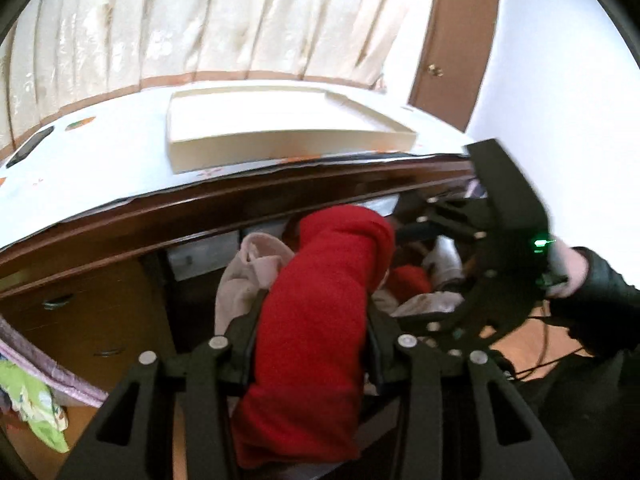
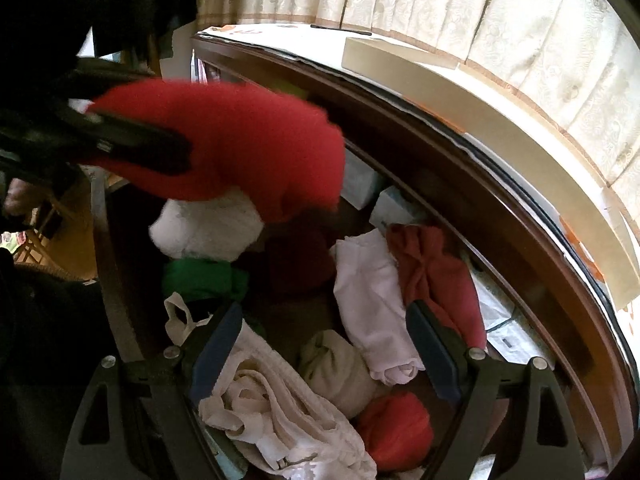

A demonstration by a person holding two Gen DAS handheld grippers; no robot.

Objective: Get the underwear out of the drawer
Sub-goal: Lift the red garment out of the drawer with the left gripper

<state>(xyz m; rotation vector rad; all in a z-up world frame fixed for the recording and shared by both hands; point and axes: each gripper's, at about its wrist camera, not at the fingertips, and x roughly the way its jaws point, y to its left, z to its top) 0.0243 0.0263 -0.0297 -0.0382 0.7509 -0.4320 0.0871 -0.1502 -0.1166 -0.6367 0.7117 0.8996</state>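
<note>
My left gripper (image 1: pixel 314 322) is shut on a rolled red piece of underwear (image 1: pixel 320 304) and holds it above the open drawer (image 2: pixel 120 280). The same red roll (image 2: pixel 240 140) shows at the upper left of the right wrist view, clamped between the left gripper's black fingers (image 2: pixel 136 148). My right gripper (image 2: pixel 324 344) is open and empty over the drawer, which holds white (image 2: pixel 368 304), red (image 2: pixel 436 272), cream (image 2: pixel 336 364) and green (image 2: pixel 204 280) garments. In the left wrist view the right gripper (image 1: pixel 460 232) reaches into the drawer from the right.
A shallow cream tray (image 1: pixel 280 128) sits on the white-covered top of the dark wooden dresser (image 1: pixel 200 216). Curtains (image 1: pixel 200 20) hang behind it, with a brown door (image 1: pixel 452 40) at the right. Lower drawers with handles (image 1: pixel 60 300) are at the left.
</note>
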